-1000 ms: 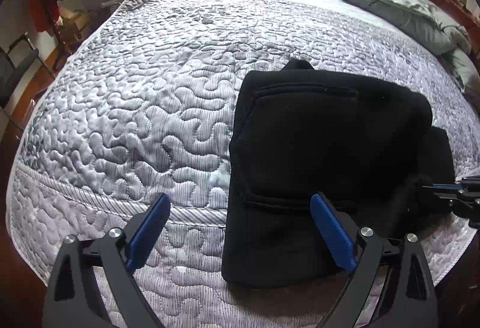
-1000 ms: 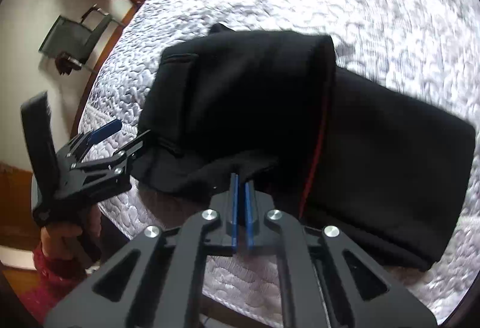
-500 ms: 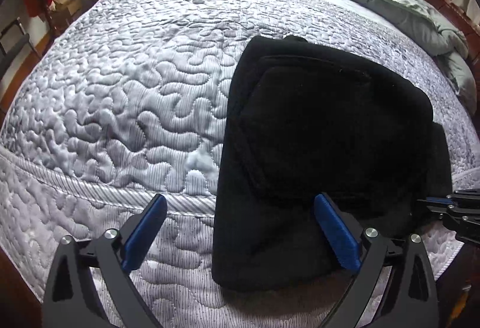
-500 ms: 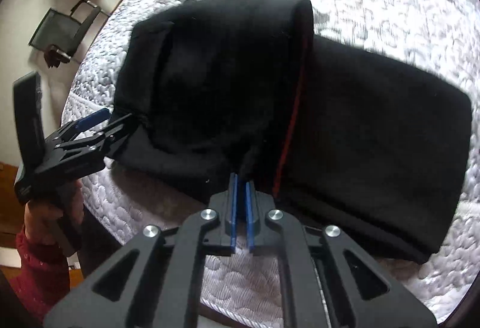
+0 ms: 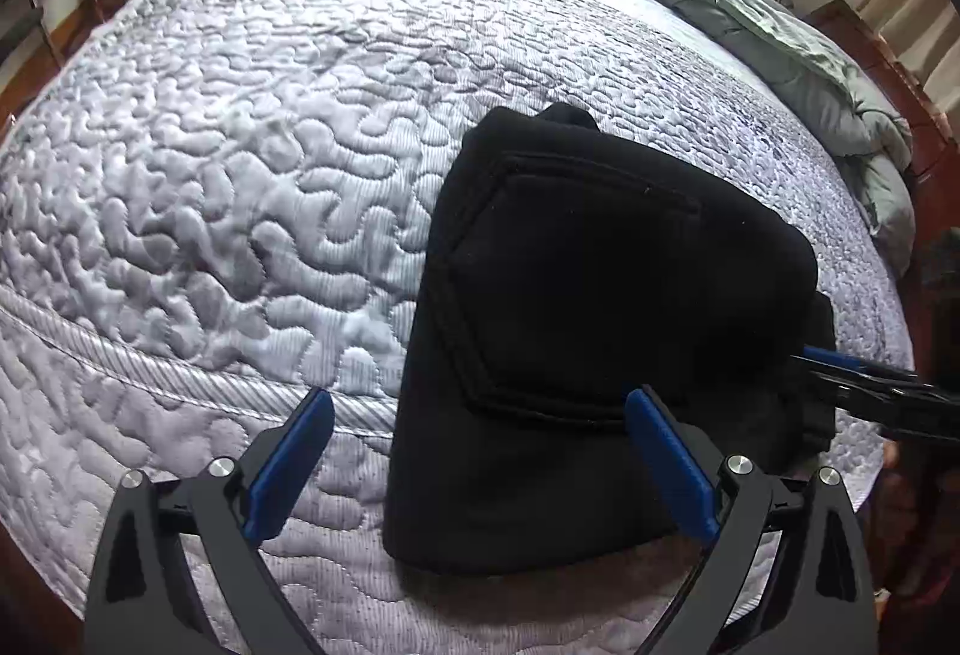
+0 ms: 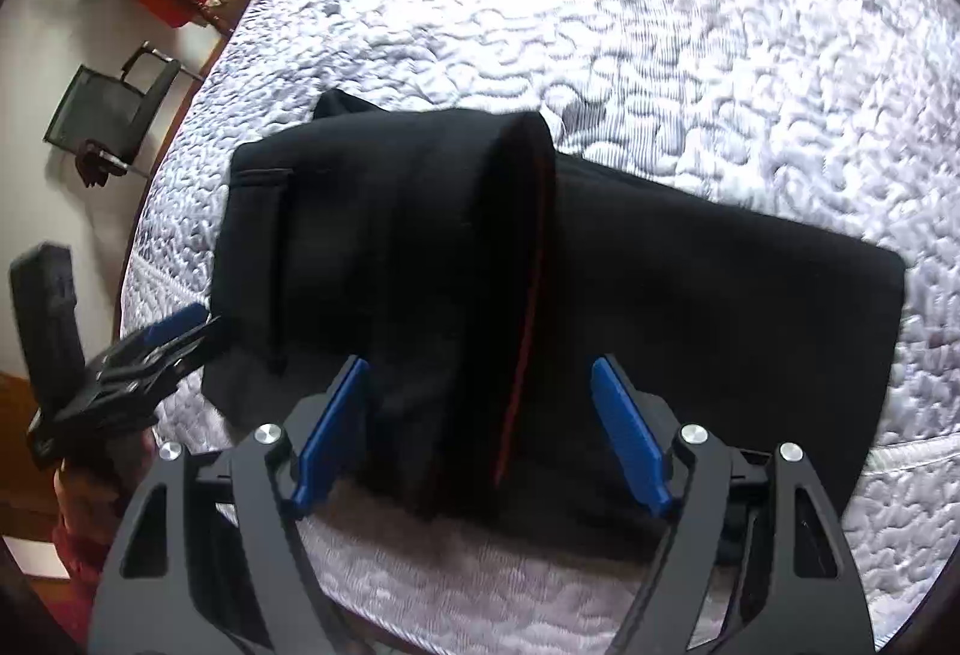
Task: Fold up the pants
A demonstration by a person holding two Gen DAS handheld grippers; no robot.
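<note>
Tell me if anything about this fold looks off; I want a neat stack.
The pants are folded unevenly: the folded-over top layer bulges and covers only part of the flat layer beneath. A small corner pokes out at the far edge.

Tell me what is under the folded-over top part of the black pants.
Under the top flap lies another pants layer, sticking out beside it, on the quilt. What is between the covered layers cannot be seen.

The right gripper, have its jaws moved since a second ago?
Yes. The right gripper was shut on the black pants; its jaws are opening, blue pads apart over the fold on the quilt.
</note>
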